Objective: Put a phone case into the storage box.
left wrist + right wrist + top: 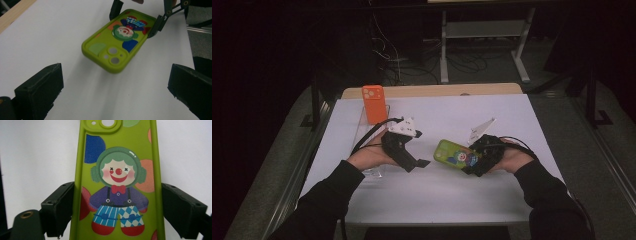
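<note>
A lime-green phone case [451, 152] printed with a clown hangs just above the white table cover, camera holes toward my left gripper. My right gripper [471, 161] is shut on it, and in the right gripper view [117, 212] both black pads press the case's [117, 182] long edges near its lower end. My left gripper [418, 165] stands open a short way left of the case and points at it. In the left gripper view [116, 92] nothing sits between its wide jaws. Beyond them lie the case [115, 45] and the right gripper [136, 17].
An orange phone [374, 103] stands upright at the back left, with a clear plastic piece [368, 132] in front of it. The white cover [437, 200] spreads over the table, whose wooden edge [437, 90] shows at the back. Desk legs and cables lie beyond.
</note>
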`<state>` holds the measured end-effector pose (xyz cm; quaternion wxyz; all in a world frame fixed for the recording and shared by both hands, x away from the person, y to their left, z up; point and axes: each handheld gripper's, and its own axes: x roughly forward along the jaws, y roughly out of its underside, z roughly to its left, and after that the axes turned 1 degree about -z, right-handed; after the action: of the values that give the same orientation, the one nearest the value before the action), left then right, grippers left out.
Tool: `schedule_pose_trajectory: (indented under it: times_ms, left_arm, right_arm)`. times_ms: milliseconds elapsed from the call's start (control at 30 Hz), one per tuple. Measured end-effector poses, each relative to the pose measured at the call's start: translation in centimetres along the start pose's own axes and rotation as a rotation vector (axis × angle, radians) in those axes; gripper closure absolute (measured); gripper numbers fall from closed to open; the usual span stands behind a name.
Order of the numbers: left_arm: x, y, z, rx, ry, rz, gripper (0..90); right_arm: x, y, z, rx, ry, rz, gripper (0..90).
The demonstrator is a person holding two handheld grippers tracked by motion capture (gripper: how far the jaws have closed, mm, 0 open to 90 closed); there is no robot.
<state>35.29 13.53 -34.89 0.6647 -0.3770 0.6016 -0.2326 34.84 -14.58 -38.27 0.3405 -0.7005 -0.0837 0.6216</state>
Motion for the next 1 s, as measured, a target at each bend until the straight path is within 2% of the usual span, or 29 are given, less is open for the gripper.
schedule_pose_trajectory:
  times_ms: [100,233,500,633,700,767,833,933,1000]
  left_arm:
    - [0.2,-0.5,-0.2,0.029,0.028,0.009,0.0]
    - [0.4,-0.9,-0.6,0.079,0.063,0.022,0.0]
    - [1.1,-1.0,-1.0,0.110,0.110,0.056,0.0]
    - [1.7,-0.9,-1.0,0.152,0.130,0.083,0.0]
    - [2.0,-0.8,-1.2,0.142,0.138,0.093,0.0]
    - [2.3,-0.7,-1.2,0.157,0.151,0.104,0.0]
    - [2.6,-0.6,-1.5,0.138,0.157,0.110,0.0]
    - [2.9,-0.5,-1.4,0.151,0.165,0.120,0.0]
    - [3.0,-0.5,-1.4,0.152,0.164,0.122,4.8]
  right_arm:
    - [0.4,-0.6,0.2,-0.033,-0.030,-0.001,15.1]
    - [0.7,-1.5,0.5,-0.063,-0.047,0.008,15.1]
    - [0.6,-3.7,1.7,-0.158,-0.103,0.022,15.1]
    - [0.6,-4.7,2.4,-0.190,-0.128,0.021,15.1]
    - [0.7,-5.1,2.5,-0.210,-0.130,0.026,15.1]
    - [0.8,-5.5,2.7,-0.216,-0.138,0.028,15.1]
    - [0.8,-5.7,2.9,-0.223,-0.144,0.030,15.1]
    - [0.8,-6.1,3.0,-0.237,-0.149,0.030,15.1]
    - [0.7,-6.2,3.1,-0.242,-0.156,0.030,15.1]
